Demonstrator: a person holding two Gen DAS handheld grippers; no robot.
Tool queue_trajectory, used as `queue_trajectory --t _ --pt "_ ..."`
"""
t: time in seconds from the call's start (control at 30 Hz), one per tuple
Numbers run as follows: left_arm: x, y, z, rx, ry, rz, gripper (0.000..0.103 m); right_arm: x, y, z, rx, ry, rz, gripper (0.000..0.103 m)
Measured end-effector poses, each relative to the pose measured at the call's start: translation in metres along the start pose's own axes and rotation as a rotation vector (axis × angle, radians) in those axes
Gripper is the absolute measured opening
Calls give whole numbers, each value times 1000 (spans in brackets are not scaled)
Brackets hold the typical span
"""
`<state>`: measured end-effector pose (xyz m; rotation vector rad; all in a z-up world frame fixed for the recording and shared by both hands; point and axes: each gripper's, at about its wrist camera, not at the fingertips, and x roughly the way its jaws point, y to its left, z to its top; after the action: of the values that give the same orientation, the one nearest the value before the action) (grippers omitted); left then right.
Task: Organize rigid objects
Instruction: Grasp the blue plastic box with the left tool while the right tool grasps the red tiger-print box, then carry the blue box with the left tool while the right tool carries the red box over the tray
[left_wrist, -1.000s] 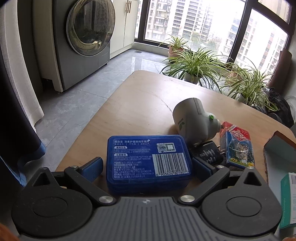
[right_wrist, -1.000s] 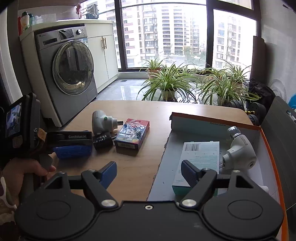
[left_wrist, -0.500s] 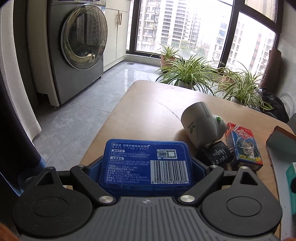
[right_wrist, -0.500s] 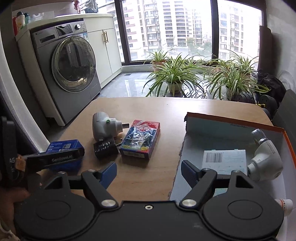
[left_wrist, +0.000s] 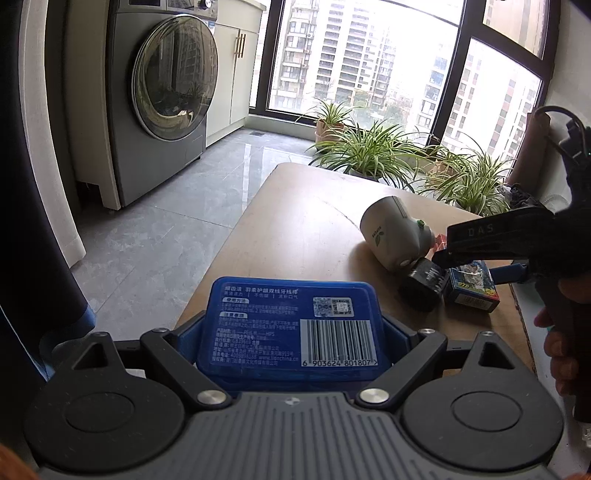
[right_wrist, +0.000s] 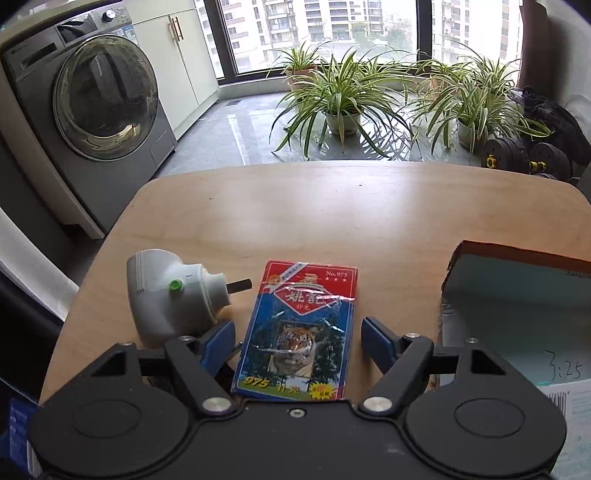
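Observation:
My left gripper (left_wrist: 291, 332) is shut on a blue plastic floss box (left_wrist: 288, 325) and holds it lifted above the table's near left edge. My right gripper (right_wrist: 297, 338) is open, its fingers on either side of a red and blue card pack (right_wrist: 299, 328) that lies flat on the wooden table (right_wrist: 369, 206). The right gripper also shows in the left wrist view (left_wrist: 480, 258) over the card pack (left_wrist: 471, 286). A white plug-in device (right_wrist: 170, 295) and a small black item (left_wrist: 421, 282) lie left of the pack.
An open cardboard box (right_wrist: 517, 295) with an orange rim stands at the right, with a white carton (right_wrist: 569, 417) inside. Potted spider plants (right_wrist: 340, 92) and a washing machine (right_wrist: 92, 103) stand on the floor beyond the table.
My left gripper closed on the blue floss box and lifted it off the table. My right gripper moved left and forward from the cardboard box to straddle the card pack.

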<state>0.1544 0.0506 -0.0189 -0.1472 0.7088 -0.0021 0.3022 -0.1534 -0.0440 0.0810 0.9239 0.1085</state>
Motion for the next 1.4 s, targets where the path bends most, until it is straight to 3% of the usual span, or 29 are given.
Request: queue_trajectory --t 0.03,0.1,0.17,0.4,0.73,1.1,1.4 --pt "1 0 -1 1 3 -3 95 1 1 1 -9 -1 -10 90" --pt "0 0 -3 -3 5 -3 95 0 4 -2 -36 -12 -31 76" --pt "-2 0 -4 -13 6 -12 95 -4 4 -8 -48 -22 -26 72" --pt "-16 -7 -7 -1 -11 -22 95 -48 -8 -39 -42 -72 3 71" --pt "-60 -30 -14 38 -63 -53 95 -154 -26 -97 -38 -168 47 71" --pt "-104 -64 -34 98 -94 -128 95 -222 -52 -160 9 -229 1 71" --pt "-117 -103 -48 148 -99 -207 95 -260 -102 -191 71 -298 -74 71"
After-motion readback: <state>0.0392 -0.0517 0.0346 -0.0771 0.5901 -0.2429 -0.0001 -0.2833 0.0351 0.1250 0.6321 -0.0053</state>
